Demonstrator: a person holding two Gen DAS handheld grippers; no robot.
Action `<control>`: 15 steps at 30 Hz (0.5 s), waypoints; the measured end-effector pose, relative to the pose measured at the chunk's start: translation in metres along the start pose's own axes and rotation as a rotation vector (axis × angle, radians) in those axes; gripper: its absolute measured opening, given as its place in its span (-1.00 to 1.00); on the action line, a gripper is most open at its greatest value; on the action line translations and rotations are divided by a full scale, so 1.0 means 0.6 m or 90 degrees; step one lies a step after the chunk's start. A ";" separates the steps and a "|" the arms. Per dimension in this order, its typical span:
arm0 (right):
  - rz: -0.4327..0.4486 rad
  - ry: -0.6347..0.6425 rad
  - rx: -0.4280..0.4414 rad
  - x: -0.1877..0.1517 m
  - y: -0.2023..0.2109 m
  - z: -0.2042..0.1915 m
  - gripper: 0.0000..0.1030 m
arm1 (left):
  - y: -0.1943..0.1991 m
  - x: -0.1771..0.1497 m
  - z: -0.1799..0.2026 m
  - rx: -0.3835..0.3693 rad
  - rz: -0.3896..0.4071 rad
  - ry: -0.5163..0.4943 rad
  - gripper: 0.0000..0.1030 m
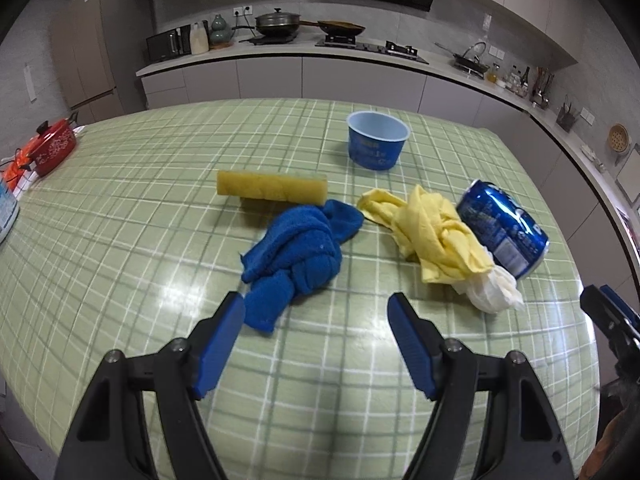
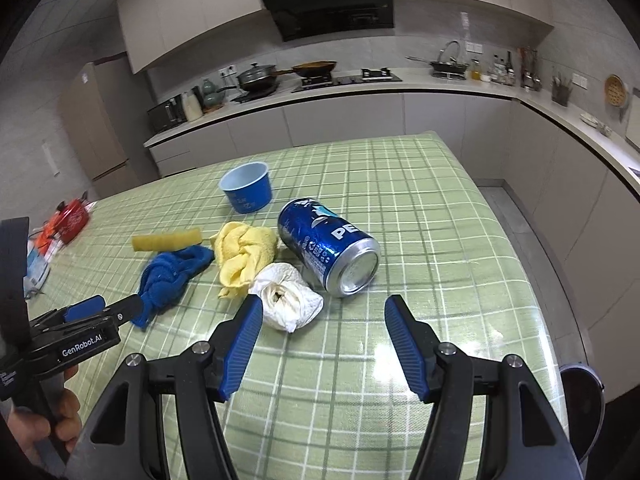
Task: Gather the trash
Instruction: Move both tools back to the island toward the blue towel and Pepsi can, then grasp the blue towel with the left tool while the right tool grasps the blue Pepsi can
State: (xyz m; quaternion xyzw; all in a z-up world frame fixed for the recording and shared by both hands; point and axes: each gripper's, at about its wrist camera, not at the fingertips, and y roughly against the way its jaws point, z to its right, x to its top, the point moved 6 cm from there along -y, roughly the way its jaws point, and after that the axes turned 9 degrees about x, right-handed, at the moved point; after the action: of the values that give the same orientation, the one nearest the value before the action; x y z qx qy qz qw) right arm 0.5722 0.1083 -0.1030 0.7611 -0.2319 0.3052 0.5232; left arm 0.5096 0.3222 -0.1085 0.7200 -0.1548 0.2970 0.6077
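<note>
Left gripper [image 1: 316, 312] first: we carry it with its jaws spread wide and nothing between them, hovering low over the green checked desk [image 1: 120, 208]. Just ahead of its left fingertip lies the crumpled blue cloth [image 1: 298, 254], almost touching that pad. Beyond the cloth sits the yellow sponge block [image 1: 272, 188], and farther off the blue paper cup [image 1: 377, 141]. Ahead and to the right we see the yellow cloth [image 1: 434, 236], the white tissue wad [image 1: 494, 290] and the blue can [image 1: 502, 229], all bunched together.

From the right wrist, the right gripper [image 2: 322, 314] also stands open and empty. The tissue wad [image 2: 289, 298] sits just ahead of its left fingertip, close beside that pad. The can [image 2: 328, 250] lies on its side straight ahead, its long axis running away and to the left, the silver end [image 2: 359, 270] facing us. The yellow cloth [image 2: 244, 254] touches both can and tissue.

We judge this hand the nearer to can and tissue; the other gripper [image 2: 120, 308] is nearer the blue cloth [image 2: 168, 276]. To take the can, the jaws should straddle its round body across that axis.
</note>
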 end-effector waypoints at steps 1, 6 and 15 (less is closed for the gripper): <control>-0.001 -0.008 -0.004 0.001 -0.005 -0.001 0.27 | -0.008 0.005 -0.002 -0.004 -0.003 -0.007 0.46; -0.004 -0.023 -0.029 0.009 -0.026 -0.013 0.28 | -0.035 0.024 -0.004 -0.021 -0.006 -0.031 0.46; -0.011 -0.024 -0.058 0.024 -0.056 -0.015 0.30 | -0.059 0.038 -0.003 -0.033 -0.013 -0.040 0.46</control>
State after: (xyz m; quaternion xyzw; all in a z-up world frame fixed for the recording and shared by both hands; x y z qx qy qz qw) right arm 0.6031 0.1278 -0.1122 0.7441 -0.2486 0.2758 0.5554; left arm 0.5477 0.3346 -0.1220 0.7146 -0.1741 0.2644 0.6238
